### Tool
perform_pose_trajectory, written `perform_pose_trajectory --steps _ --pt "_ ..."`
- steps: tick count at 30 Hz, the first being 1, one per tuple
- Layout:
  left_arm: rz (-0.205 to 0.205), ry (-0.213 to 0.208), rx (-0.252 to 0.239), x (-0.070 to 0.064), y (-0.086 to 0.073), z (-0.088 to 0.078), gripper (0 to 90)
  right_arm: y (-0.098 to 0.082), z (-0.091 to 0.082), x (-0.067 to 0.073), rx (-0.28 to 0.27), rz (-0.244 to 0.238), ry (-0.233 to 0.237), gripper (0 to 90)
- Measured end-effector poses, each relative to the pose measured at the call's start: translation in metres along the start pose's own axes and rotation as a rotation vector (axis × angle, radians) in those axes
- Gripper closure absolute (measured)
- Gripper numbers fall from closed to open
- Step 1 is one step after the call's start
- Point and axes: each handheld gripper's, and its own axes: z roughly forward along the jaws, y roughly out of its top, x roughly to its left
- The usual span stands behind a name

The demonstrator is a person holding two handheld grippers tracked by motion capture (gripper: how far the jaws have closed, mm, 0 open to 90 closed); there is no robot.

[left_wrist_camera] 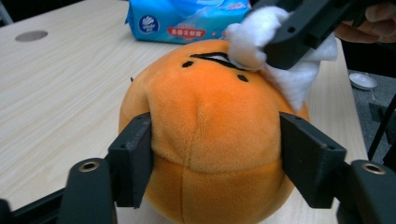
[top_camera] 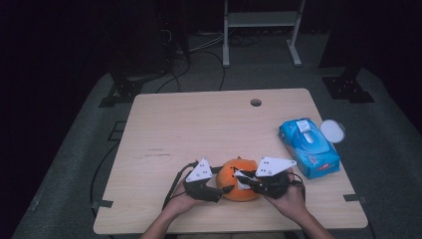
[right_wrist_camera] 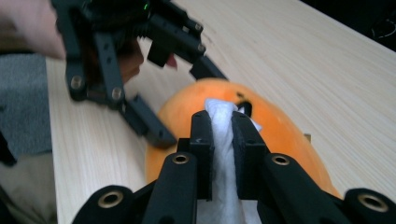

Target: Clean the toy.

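A round orange plush toy with a small black-marked face sits near the front edge of the wooden table. My left gripper straddles the plush toy from its left, and both pads press into its sides. My right gripper is shut on a white tissue, which rests against the top of the toy by its face. In the left gripper view the tissue and the right gripper's black jaw sit on the toy's upper right. A hand holds each gripper.
A blue pack of wipes lies at the table's right edge, with a white round lid beyond it off the table. A cable hole is at the table's far side. Dark stands and cables are on the floor behind.
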Motion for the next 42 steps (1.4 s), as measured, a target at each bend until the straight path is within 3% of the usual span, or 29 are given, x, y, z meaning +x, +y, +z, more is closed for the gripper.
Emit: perform_pose_trajectory --steps 10,16,20,24,27,29,30,32,35,37,39,42 --pt "-0.007 -0.009 0.012 0.003 -0.003 -0.001 28.8 -0.022 -0.008 -0.005 0.049 -0.054 0.101 64.9" --pt "-0.009 -0.02 0.011 0.004 -0.004 -0.001 29.3 -0.026 -0.006 -0.002 0.059 -0.165 0.083 61.5" --pt "-0.001 -0.025 0.014 0.004 -0.003 -0.001 29.8 -0.027 -0.004 -0.001 0.088 -0.199 0.053 65.9" --pt "0.001 -0.025 0.009 0.002 -0.003 0.0 30.0 -0.022 -0.002 0.003 0.162 -0.182 -0.008 77.7" --pt "0.02 -0.02 0.016 0.001 -0.002 0.001 30.5 -0.018 -0.005 0.001 0.169 -0.124 -0.001 80.2" --pt "0.025 -0.023 0.01 -0.001 -0.001 0.002 30.6 -0.013 -0.009 -0.002 0.126 -0.062 0.027 80.9" --pt "0.032 -0.025 0.01 -0.002 -0.001 0.002 30.6 -0.01 -0.013 -0.004 0.076 -0.015 0.054 81.0" --pt "0.06 -0.029 0.009 -0.005 0.0 0.004 30.6 -0.003 -0.017 -0.006 0.002 0.024 0.073 80.9" --pt "0.11 -0.042 0.019 -0.012 0.002 0.007 30.9 0.007 -0.015 -0.004 -0.045 0.008 0.036 80.8" --pt "0.122 -0.035 0.028 -0.013 0.002 0.007 31.0 0.007 -0.009 -0.005 -0.014 -0.016 0.001 80.7" --pt "0.093 -0.034 0.021 -0.011 0.001 0.006 29.8 -0.002 -0.005 -0.012 0.017 -0.003 -0.02 80.8" --pt "-0.008 0.0 0.022 -0.006 0.002 0.008 15.2 -0.014 -0.009 -0.024 0.015 0.069 -0.005 80.8"
